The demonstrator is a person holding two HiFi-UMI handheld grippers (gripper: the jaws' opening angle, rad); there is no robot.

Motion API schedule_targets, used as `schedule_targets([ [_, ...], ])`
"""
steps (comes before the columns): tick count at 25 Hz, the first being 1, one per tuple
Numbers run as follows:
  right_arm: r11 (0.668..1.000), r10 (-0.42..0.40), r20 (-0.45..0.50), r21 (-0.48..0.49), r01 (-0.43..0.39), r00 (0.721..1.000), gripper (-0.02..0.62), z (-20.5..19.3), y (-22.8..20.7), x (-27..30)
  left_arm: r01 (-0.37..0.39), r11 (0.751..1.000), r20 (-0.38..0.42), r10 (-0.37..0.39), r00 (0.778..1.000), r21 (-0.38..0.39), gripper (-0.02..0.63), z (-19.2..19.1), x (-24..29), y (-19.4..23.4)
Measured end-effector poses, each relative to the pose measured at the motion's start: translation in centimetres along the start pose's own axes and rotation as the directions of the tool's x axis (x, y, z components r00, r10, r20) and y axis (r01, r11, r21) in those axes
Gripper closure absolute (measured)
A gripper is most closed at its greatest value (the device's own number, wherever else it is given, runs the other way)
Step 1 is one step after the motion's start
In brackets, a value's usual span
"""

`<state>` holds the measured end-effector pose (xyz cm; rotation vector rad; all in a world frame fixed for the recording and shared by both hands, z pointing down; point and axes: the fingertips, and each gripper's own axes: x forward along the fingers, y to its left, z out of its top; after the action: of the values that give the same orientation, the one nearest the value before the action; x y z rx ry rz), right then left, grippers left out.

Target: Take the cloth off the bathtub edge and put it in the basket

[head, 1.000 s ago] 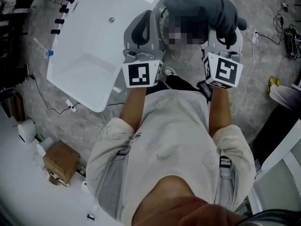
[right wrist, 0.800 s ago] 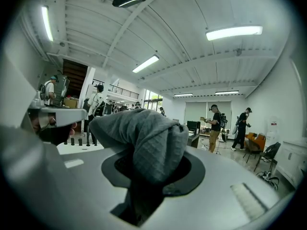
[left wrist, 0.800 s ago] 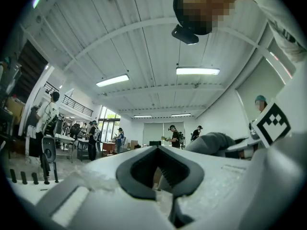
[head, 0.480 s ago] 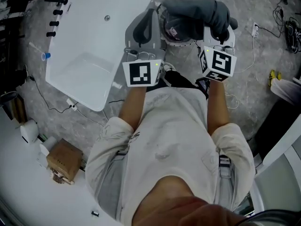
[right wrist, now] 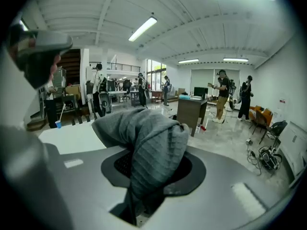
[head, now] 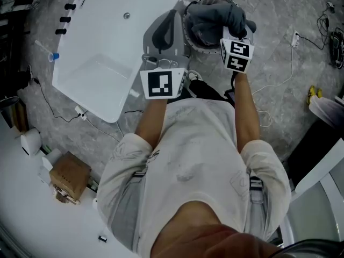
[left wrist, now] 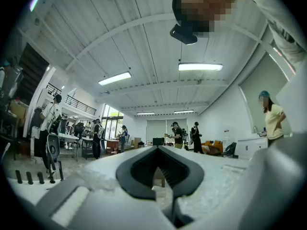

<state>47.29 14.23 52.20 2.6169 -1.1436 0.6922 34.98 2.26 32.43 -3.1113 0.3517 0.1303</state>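
One thick dark-grey ribbed cloth (right wrist: 151, 147) in folds.

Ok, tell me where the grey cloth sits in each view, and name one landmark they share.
Head view: the cloth is at top centre, bunched over the basket.
Left gripper view: not in it.
Right gripper view: it fills the centre, rising from between the fingers.
Shared landmark: the blue cup, at the left in the head and right gripper views.

Cloth (head: 215, 16) above basket (head: 187, 36); bathtub (head: 102, 47) left
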Motion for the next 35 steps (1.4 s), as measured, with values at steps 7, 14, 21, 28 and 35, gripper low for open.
schedule_targets([
  [7, 0.999, 0.023, -0.22, 0.053, -0.012, 0.975, 0.469, -8.3, 0.9, 5.4, -0.021, 1.0, -0.009, 0.021, 1.0, 0.007, 0.606, 0.0, -0.3, 1.2],
  [14, 0.997, 0.036, -0.312, 0.071, -0.015, 0.949, 0.321, -11.5, 1.1, 6.8, -0.033, 0.999, -0.03, 0.034, 0.999, 0.01, 0.606, -0.6, -0.2, 2.2],
  [21, 0.999, 0.03, -0.273, 0.042, -0.02, 0.962, 0.25, -10.7, 0.9, 7.0, -0.03, 1.0, -0.033, 0.031, 0.999, 0.006, 0.606, -1.0, 0.5, 1.8],
  [28, 0.998, 0.059, -0.246, 0.027, -0.054, 0.967, 0.25, -9.7, 2.3, 6.9, -0.085, 0.996, -0.019, 0.085, 0.996, 0.013, 0.606, -0.3, -0.8, 3.4],
  [35, 0.983, 0.165, -0.188, -0.052, -0.177, 0.968, 0.25, -6.2, 8.3, 7.8, -0.219, 0.975, 0.001, 0.219, 0.976, 0.028, 0.606, 0.8, -4.3, 8.1],
])
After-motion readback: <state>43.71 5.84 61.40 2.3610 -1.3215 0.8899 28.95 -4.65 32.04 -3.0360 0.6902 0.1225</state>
